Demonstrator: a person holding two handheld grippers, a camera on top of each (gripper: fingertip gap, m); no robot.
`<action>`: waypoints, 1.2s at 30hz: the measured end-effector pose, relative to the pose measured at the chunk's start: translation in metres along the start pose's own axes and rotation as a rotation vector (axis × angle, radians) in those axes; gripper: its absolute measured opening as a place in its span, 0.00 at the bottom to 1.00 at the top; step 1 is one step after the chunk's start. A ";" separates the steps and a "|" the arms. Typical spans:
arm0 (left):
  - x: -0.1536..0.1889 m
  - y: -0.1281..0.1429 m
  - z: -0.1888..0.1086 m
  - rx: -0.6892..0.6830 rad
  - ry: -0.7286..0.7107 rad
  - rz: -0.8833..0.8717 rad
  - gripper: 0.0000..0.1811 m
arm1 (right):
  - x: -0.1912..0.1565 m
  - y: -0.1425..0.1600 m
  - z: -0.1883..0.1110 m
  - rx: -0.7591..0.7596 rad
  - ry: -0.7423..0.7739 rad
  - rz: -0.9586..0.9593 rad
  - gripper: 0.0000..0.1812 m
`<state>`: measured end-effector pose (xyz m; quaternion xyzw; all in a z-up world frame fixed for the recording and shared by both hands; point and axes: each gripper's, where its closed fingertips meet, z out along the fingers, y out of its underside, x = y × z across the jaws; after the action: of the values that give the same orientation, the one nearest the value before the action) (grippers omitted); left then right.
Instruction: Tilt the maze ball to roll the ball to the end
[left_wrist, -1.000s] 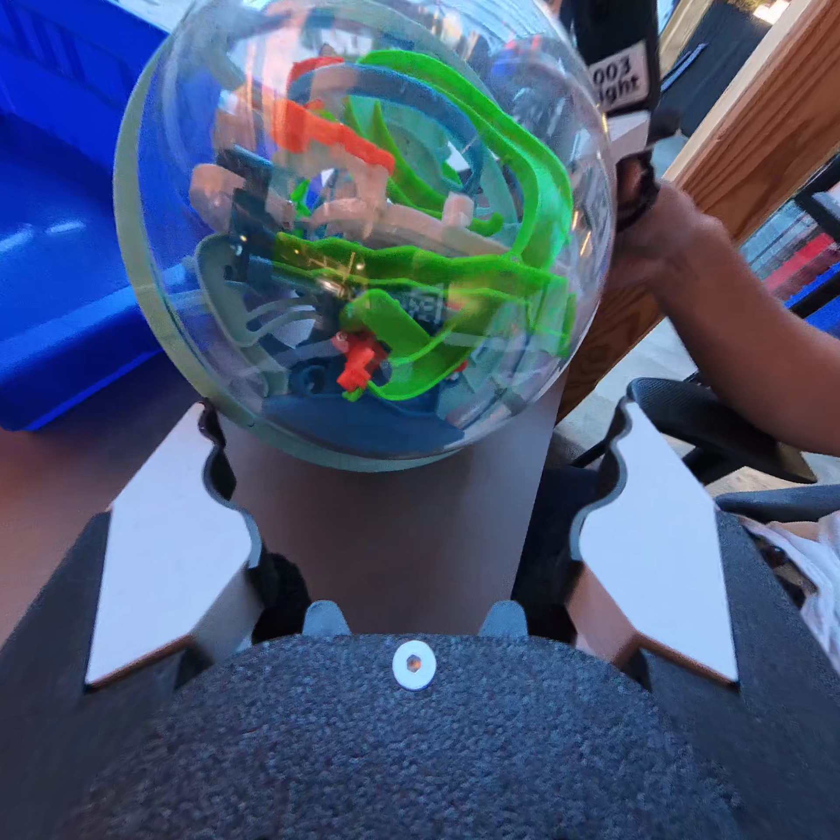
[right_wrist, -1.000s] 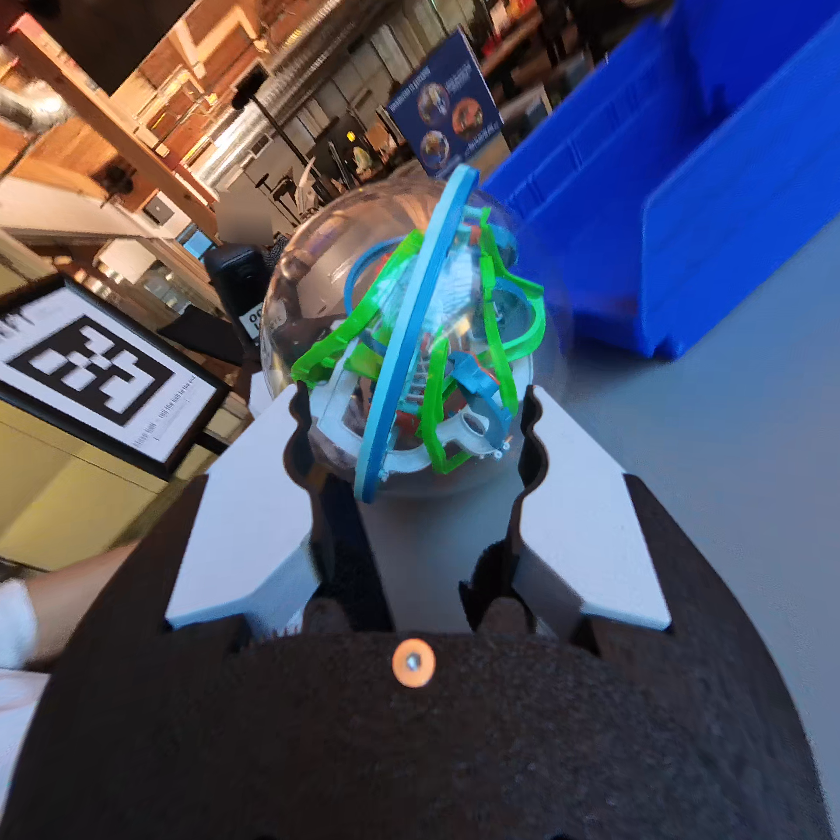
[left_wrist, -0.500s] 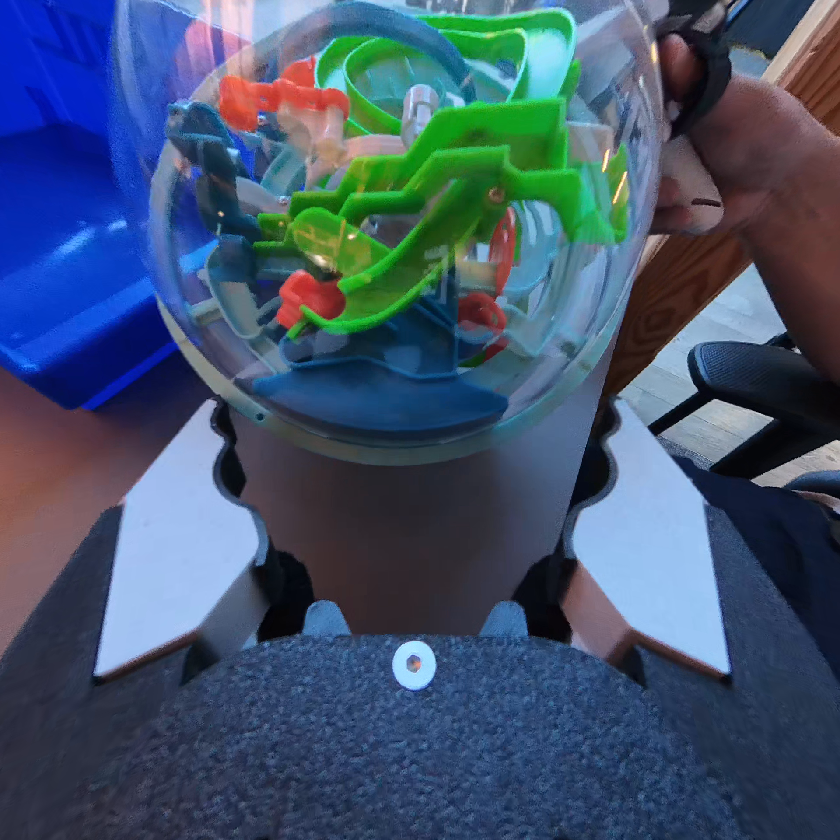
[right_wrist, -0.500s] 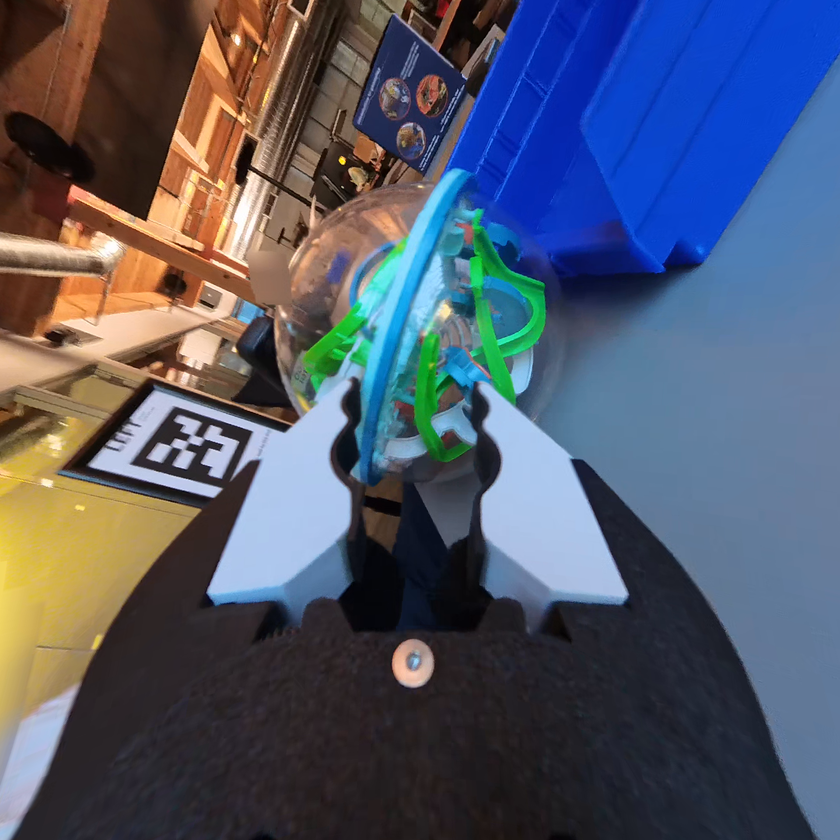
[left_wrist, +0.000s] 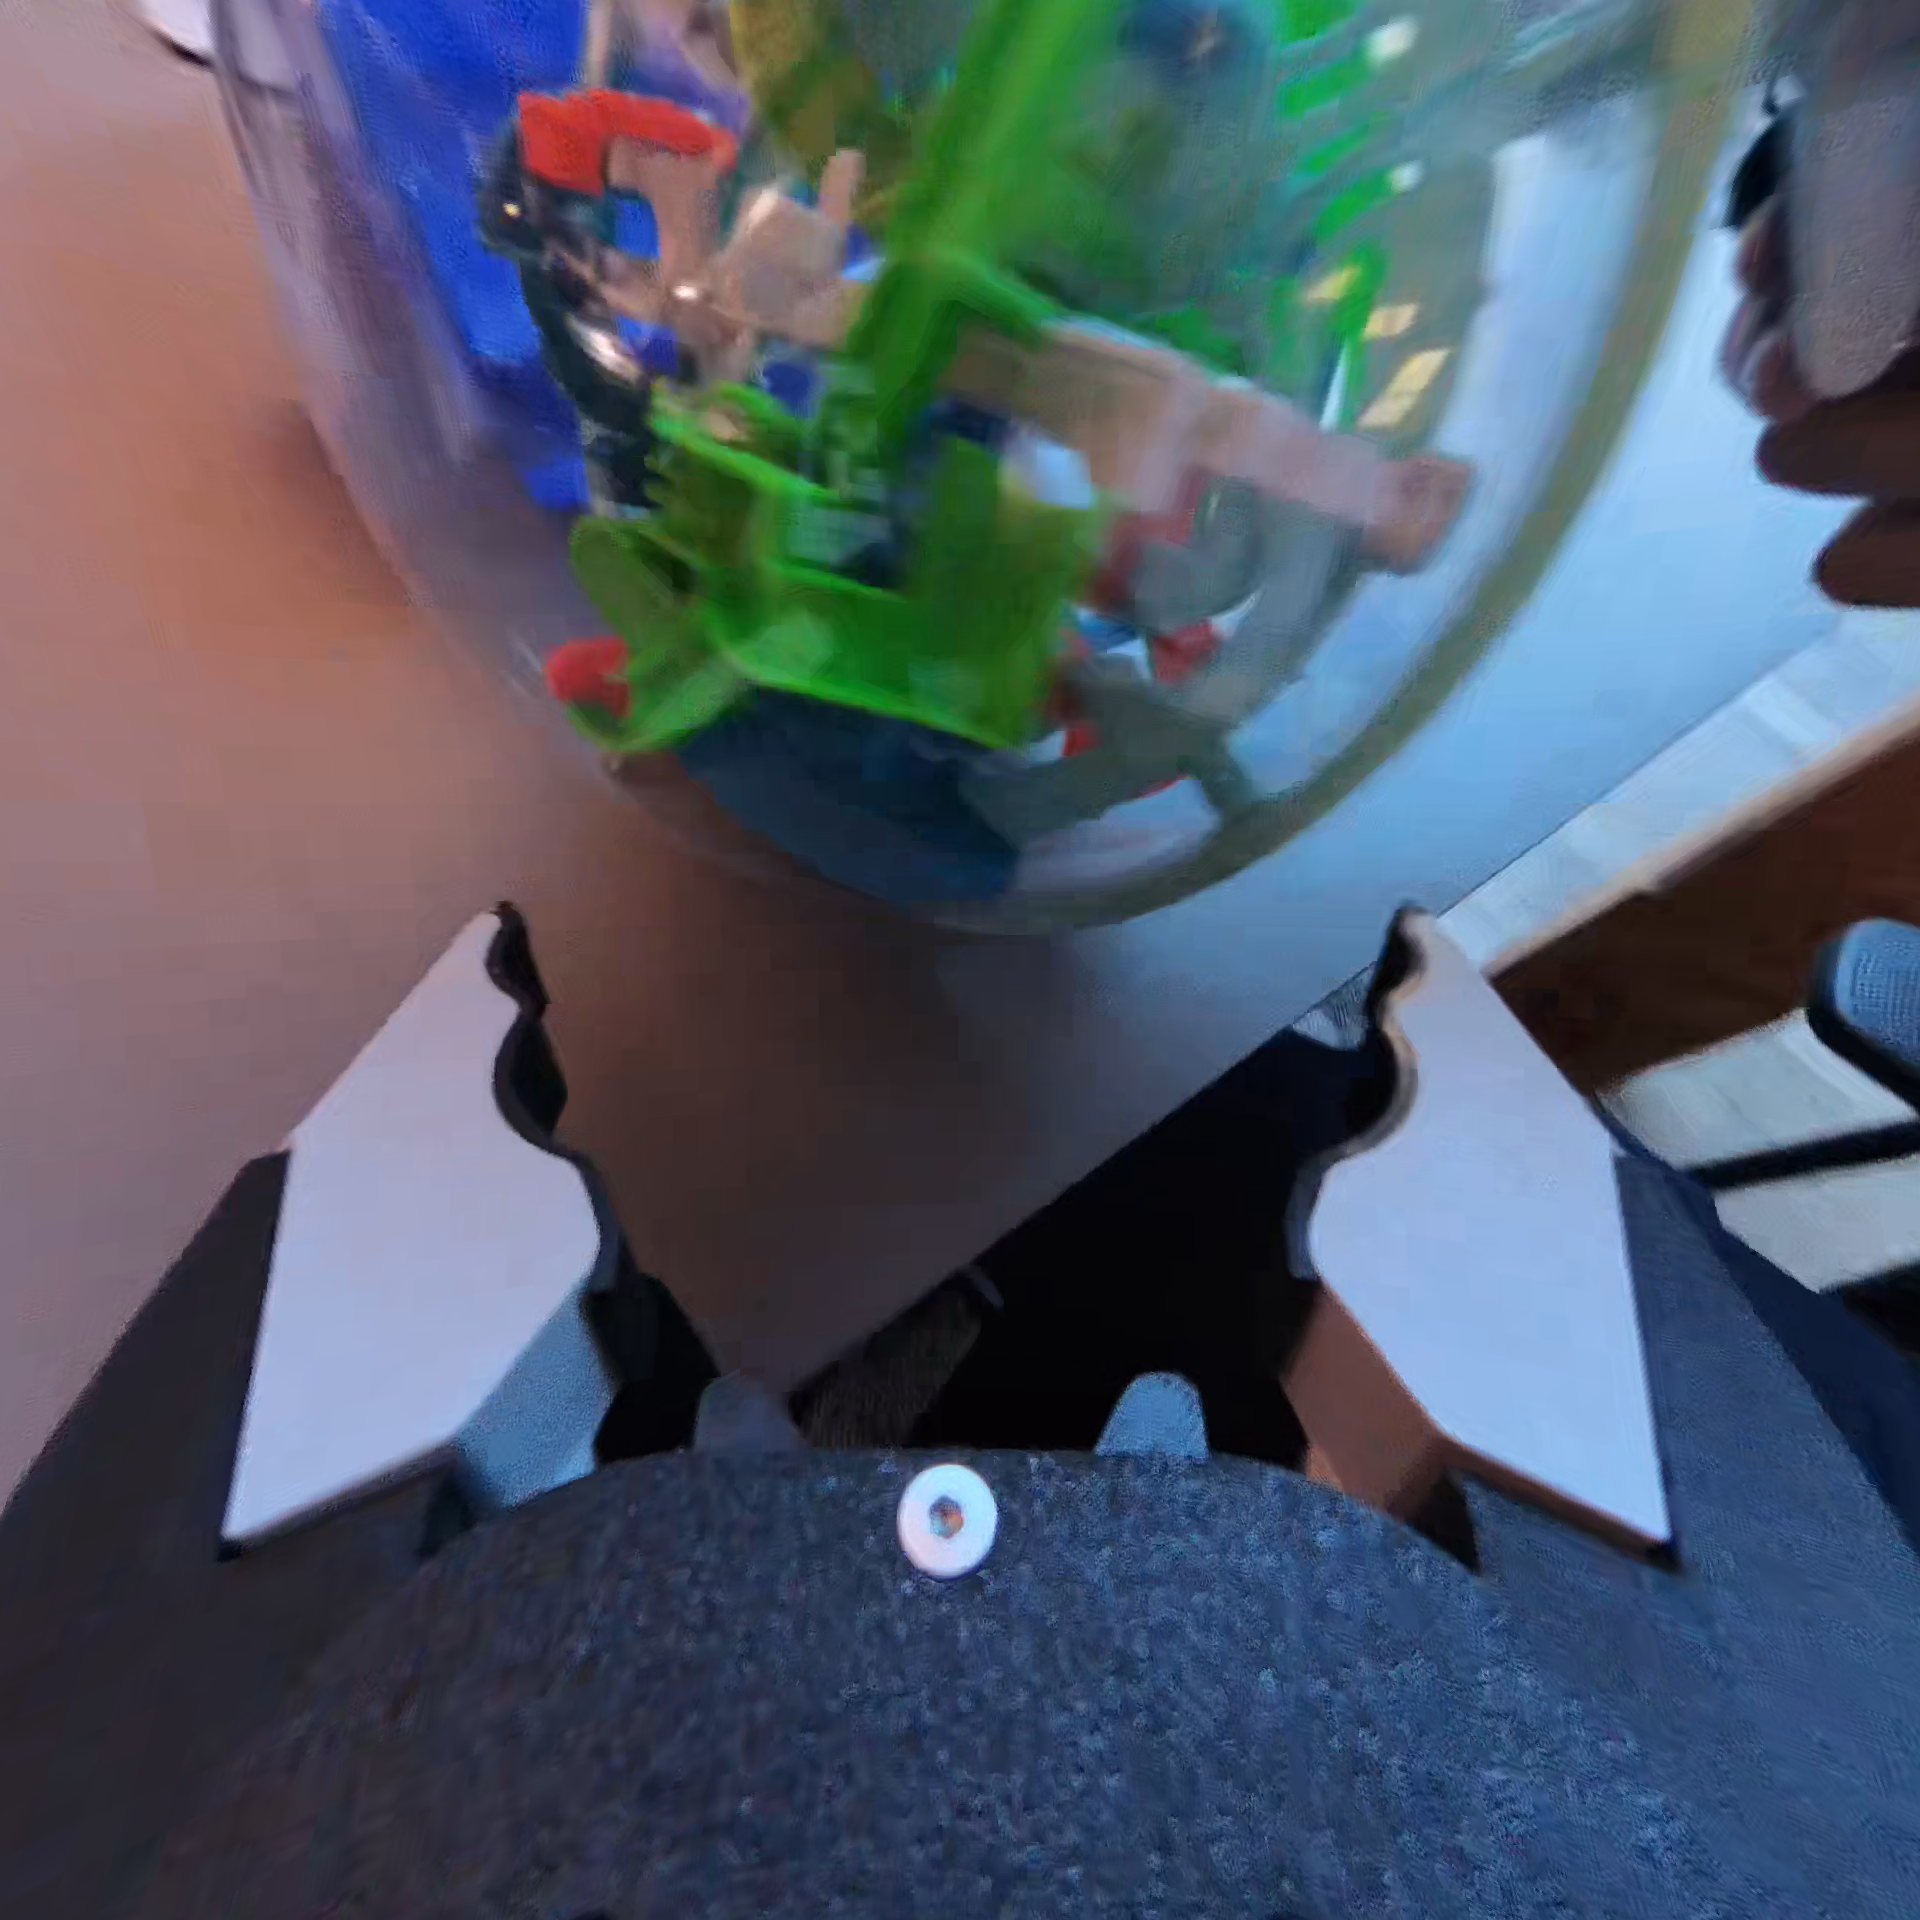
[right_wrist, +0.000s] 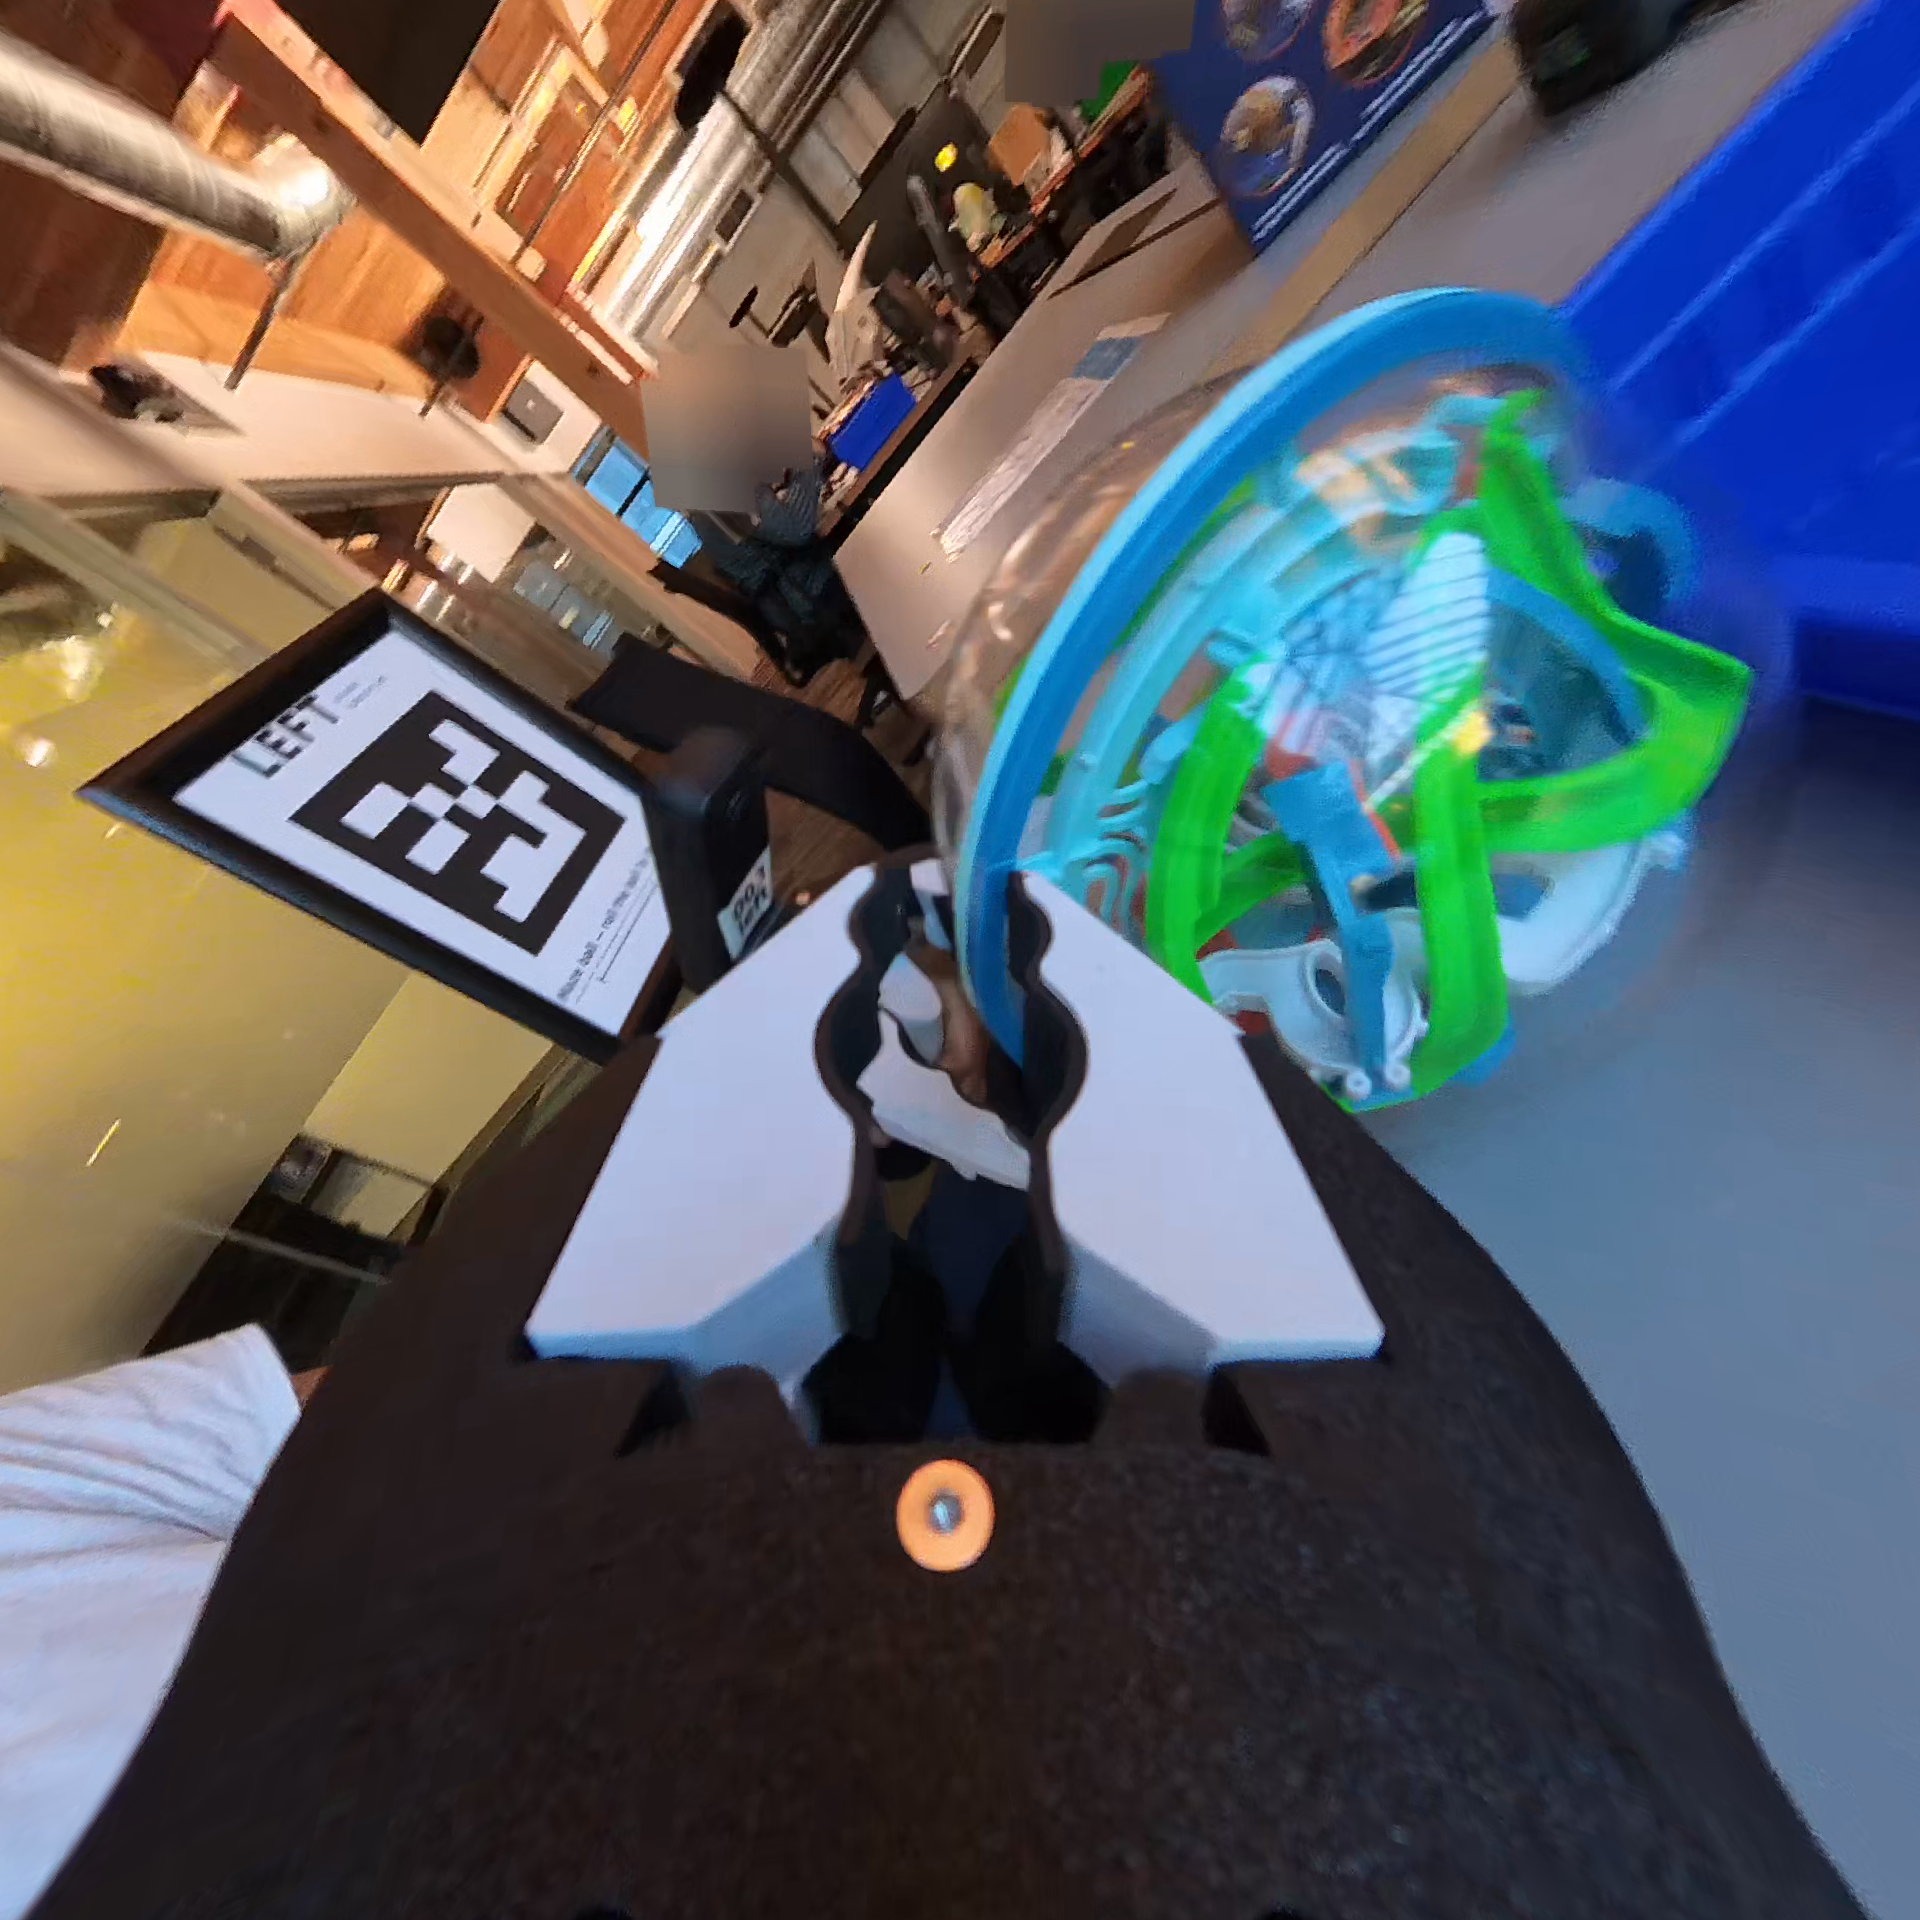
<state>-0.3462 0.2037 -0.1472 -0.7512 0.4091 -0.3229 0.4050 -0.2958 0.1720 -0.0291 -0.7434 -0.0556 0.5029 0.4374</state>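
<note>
Warm light, heavy motion blur, fisheye-warped edges.

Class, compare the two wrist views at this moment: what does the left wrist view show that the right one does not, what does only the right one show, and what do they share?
Only the left wrist view shows the open left gripper below the sphere, and a black chair.

Only the right wrist view shows the right gripper pinching the blue ring, a framed marker sign and a blue bin.

Both show the maze ball with its green tracks, over the table.
</note>
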 end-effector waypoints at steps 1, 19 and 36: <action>0.003 -0.002 -0.009 0.051 -0.037 -0.005 0.81 | -0.010 -0.001 0.005 -0.004 -0.044 -0.019 0.14; -0.029 -0.055 0.015 0.008 0.146 0.291 0.86 | 0.086 0.014 0.015 -0.049 0.005 -0.712 0.74; -0.020 -0.048 0.025 0.042 0.546 -0.152 0.83 | 0.086 -0.010 0.025 0.010 0.228 -0.800 0.80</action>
<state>-0.3179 0.2463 -0.1203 -0.6567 0.4386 -0.5510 0.2697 -0.2701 0.2379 -0.0853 -0.7121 -0.2889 0.2079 0.6052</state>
